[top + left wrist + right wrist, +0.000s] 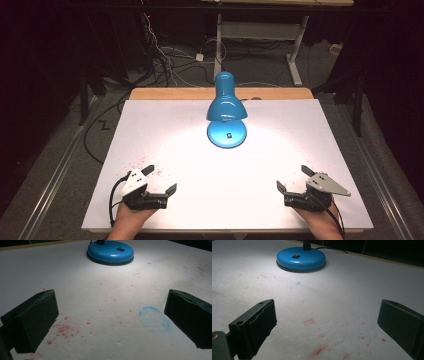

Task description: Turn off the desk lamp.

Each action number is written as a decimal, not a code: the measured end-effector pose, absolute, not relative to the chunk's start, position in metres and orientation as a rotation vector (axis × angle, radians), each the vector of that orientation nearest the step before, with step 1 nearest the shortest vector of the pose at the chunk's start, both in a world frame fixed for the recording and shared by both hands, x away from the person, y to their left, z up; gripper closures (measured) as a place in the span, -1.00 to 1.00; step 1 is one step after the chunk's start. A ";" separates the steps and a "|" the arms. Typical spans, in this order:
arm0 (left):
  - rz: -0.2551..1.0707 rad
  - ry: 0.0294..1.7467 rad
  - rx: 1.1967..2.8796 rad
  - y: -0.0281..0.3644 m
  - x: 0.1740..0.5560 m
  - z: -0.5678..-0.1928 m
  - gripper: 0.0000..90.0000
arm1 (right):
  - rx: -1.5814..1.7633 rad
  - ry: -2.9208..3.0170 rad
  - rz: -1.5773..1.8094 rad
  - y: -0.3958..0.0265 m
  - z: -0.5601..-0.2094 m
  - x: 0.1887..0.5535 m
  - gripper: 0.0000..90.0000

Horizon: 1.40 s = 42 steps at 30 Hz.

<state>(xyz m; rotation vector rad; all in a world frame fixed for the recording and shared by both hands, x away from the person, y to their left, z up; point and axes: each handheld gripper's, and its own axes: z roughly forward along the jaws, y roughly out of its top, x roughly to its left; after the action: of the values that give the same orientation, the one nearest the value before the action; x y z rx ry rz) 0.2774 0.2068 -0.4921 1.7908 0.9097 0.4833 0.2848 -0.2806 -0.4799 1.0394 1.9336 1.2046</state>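
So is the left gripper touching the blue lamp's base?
Apart. The high view shows bare white board between the left gripper and the lamp base.

You are looking down on a desk (150, 95) of pale wood, covered by a white sheet (165, 150) that carries faint red specks and a smudged blue ring (154, 319). A lit blue lamp (226, 102) throws a bright pool on it; the room around is dark. Beyond lies grey floor (190, 75) with tangled cables (160, 52) and a white-framed table (260, 30). Metal rails (55, 170) flank the desk.
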 end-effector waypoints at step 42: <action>0.473 0.896 1.796 0.207 0.278 -0.492 -1.00 | 1.064 1.960 1.206 -0.284 -0.478 0.283 -0.06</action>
<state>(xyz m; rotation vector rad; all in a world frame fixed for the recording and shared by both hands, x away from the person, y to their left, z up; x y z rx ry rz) 0.2777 0.2067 -0.4923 1.7962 0.8961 0.4727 0.2833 -0.2836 -0.4779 1.0635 1.9605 1.2057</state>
